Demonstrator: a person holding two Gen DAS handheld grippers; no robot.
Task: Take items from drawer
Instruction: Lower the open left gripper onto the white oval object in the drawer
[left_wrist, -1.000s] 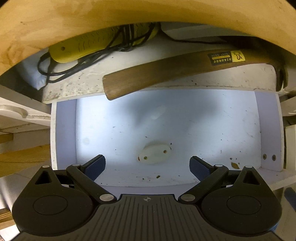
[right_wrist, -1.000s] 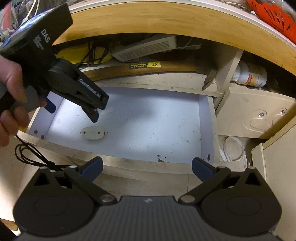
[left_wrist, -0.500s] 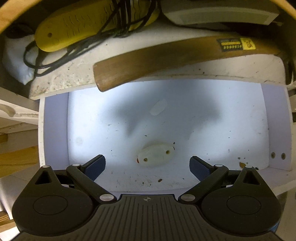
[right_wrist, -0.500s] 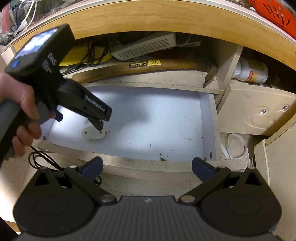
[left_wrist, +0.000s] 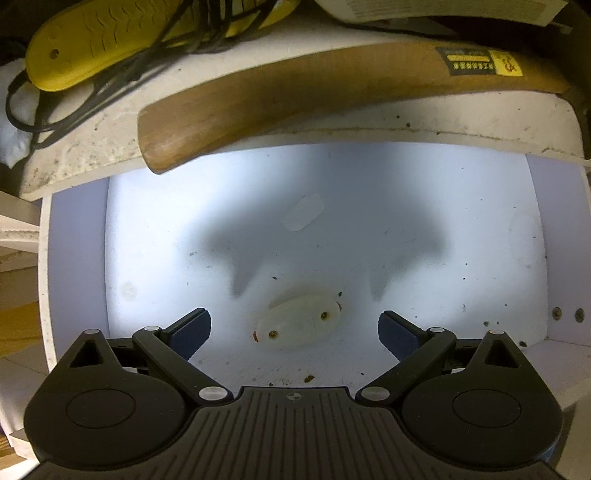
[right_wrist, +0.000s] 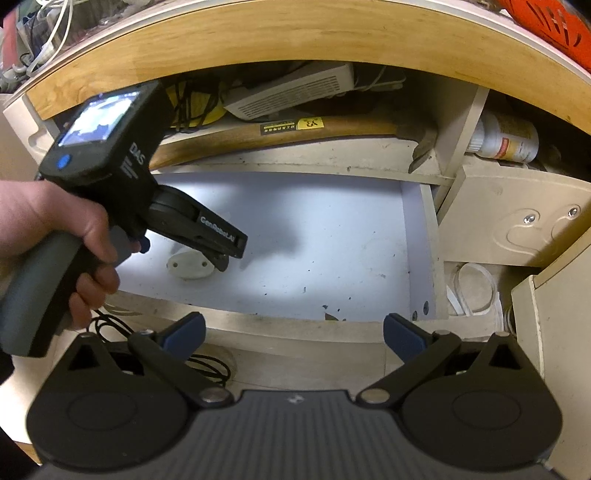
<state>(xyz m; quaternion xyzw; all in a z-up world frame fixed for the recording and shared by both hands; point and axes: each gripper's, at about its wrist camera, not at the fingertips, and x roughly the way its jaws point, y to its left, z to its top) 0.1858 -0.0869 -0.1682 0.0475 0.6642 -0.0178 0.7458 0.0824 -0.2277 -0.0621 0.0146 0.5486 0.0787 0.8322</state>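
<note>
A: Where is the left gripper (left_wrist: 294, 328) compared with a second ago?

B: Lower and further into the open white drawer (left_wrist: 535, 229). In the left wrist view the small oval cream-white plastic piece with two brass screws (left_wrist: 299, 325) now sits between the blue finger pads (left_wrist: 192, 328), at 12 o'clock just ahead of the gripper body. A second ago it lay further ahead and looked smaller.

A: Has it gripped the piece?

B: No. The fingers stand wide, one on each side, clear of it. The piece lies flat on the drawer floor near the front edge.

A: And from the right wrist view?

B: The left gripper (right_wrist: 221, 254) hangs tilted over the piece (right_wrist: 190, 266), tips right at its 3 o'clock end; before, it was higher and at 9 o'clock of the frame. The person's left hand (right_wrist: 74, 240) wraps the handle.

A: The right gripper (right_wrist: 293, 332)?

B: Fingers spread wide, holding nothing, outside the drawer front, much as before.

A: Anything above the drawer?

B: A wooden-handled hammer (left_wrist: 332, 99) at 12 o'clock on the shelf, and a yellow plastic device wound with black cord (left_wrist: 110, 40) at 10 o'clock.
</note>
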